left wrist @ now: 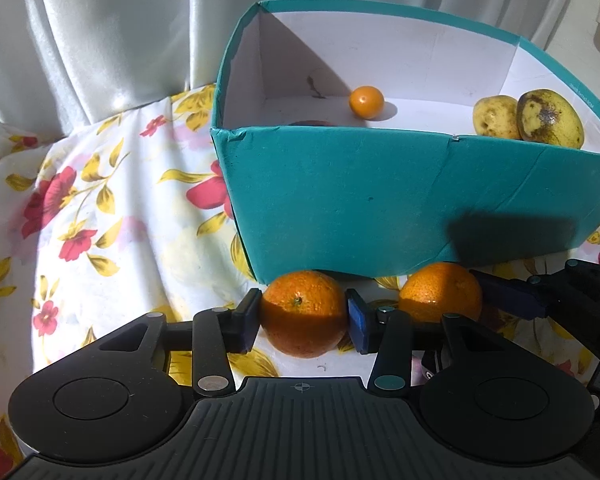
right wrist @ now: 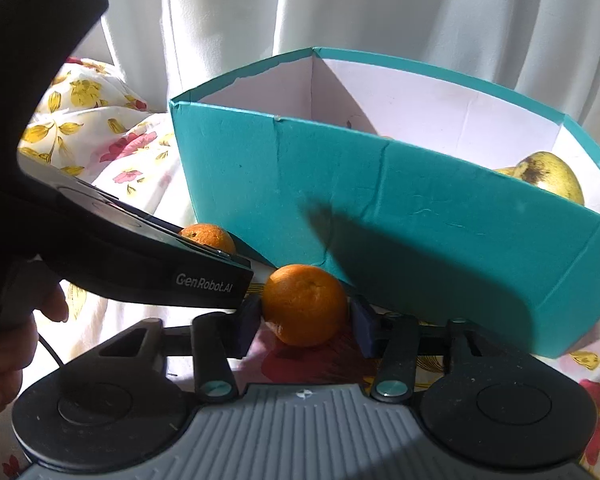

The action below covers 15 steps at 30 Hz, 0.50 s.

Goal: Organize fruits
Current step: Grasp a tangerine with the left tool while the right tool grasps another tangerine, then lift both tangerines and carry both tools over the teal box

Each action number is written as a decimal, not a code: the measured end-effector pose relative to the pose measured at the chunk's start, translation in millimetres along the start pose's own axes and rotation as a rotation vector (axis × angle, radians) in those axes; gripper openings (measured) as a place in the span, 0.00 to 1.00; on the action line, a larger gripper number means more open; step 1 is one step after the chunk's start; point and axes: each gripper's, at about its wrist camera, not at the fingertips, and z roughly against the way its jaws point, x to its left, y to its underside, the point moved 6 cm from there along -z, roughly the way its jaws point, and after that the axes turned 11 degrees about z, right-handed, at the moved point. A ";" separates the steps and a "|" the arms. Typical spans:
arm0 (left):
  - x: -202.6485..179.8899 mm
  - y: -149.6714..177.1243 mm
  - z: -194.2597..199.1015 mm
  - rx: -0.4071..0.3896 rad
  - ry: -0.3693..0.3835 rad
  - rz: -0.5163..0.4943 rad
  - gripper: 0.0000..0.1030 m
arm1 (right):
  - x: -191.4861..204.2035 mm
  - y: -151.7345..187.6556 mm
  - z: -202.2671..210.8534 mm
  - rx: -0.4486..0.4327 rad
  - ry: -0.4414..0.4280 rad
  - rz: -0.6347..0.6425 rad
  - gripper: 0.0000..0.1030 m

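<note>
Oranges sit on the flowered cloth [left wrist: 100, 216] just in front of the teal box [left wrist: 380, 200], each grasped by one tool: the left gripper [left wrist: 303, 320] pinches the left orange [left wrist: 302, 312], the right gripper [right wrist: 305, 316] the right orange [right wrist: 305, 304], presumably for lifting both over the wall together. Only the left view shows the box floor, with a small orange [left wrist: 366, 102] at twelve o'clock and two yellow fruits [left wrist: 532, 118] at two; only the right view shows the person's hand [right wrist: 4, 344] at nine.

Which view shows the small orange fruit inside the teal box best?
The left wrist view. It looks over the teal box's near wall onto the white floor, where the small orange fruit sits whole and sunlit, apart from the two yellow fruits. In the right wrist view the box's near wall hides it.
</note>
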 end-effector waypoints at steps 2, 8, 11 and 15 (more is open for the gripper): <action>-0.3 0.3 2.1 0.002 0.002 0.002 0.47 | -1.1 0.7 1.6 0.002 -0.005 -0.007 0.45; -10.0 -1.5 28.5 -0.034 0.004 -0.011 0.47 | -20.3 1.6 28.6 -0.019 0.031 -0.061 0.44; -19.8 -4.7 47.3 -0.063 0.000 -0.027 0.47 | -34.0 -1.2 53.6 -0.052 0.062 -0.083 0.44; -35.9 -15.5 70.8 -0.105 -0.010 -0.038 0.47 | -54.4 -9.0 85.9 -0.095 0.092 -0.131 0.44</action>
